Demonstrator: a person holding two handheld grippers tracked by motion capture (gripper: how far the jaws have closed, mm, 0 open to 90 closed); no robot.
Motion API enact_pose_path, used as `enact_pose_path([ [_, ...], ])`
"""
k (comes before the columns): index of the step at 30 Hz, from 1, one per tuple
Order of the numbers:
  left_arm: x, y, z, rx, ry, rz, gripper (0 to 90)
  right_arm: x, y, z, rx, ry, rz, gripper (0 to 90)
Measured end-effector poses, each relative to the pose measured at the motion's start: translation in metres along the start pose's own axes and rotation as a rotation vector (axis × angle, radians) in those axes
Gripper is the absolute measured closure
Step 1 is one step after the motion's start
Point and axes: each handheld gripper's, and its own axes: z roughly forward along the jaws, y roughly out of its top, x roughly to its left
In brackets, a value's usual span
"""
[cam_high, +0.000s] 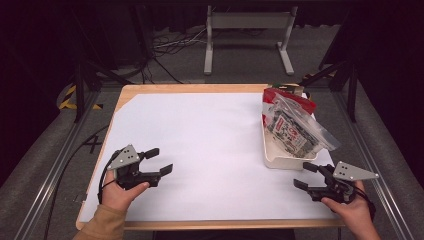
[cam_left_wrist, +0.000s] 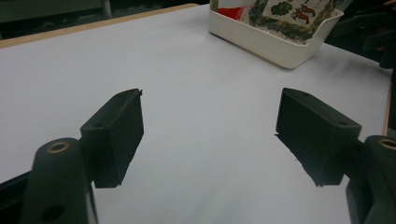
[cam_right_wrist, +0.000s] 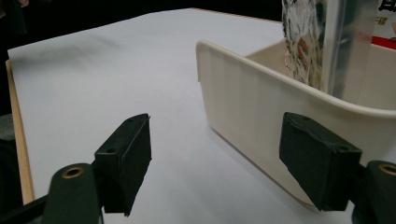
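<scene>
Both tools released, white bin at the right edge.

We see the left tool (cam_high: 159, 160) near the surface's front-left corner, jaws spread over the white paper-covered wooden surface (cam_high: 200, 145) with nothing between them. The right tool (cam_high: 306, 175), jaws likewise spread, sits just beside the front wall of the white plastic rectangular bin (cam_high: 280, 160), which holds clear printed snack bags (cam_high: 292, 125).

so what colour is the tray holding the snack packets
Off-white tray, holding the snack packets; clearest in the right gripper view.
</scene>
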Motion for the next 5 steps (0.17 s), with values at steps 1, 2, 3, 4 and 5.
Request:
enact_pose_path([
  [1,0.0001,-0.0003,0.0001,0.001,0.000,-0.001,23.9,-0.0001,-0.0002,0.0004,0.001,-0.002,-0.003,25.0],
  [2,0.0003,-0.0007,0.0003,0.002,0.002,-0.002,23.9,-0.0001,-0.0002,0.0008,0.002,-0.004,-0.006,24.7],
  [3,0.0002,-0.0009,0.0005,0.002,0.003,-0.007,23.7,0.0000,-0.0002,0.0011,0.002,-0.006,-0.007,24.5],
  [4,0.0007,-0.0012,0.0009,0.002,0.005,-0.007,23.4,0.0001,-0.0002,0.0014,0.001,-0.006,-0.007,24.3],
  [5,0.0012,-0.0015,0.0014,0.002,0.007,-0.008,23.1,0.0002,-0.0004,0.0019,0.003,-0.008,-0.009,24.3],
])
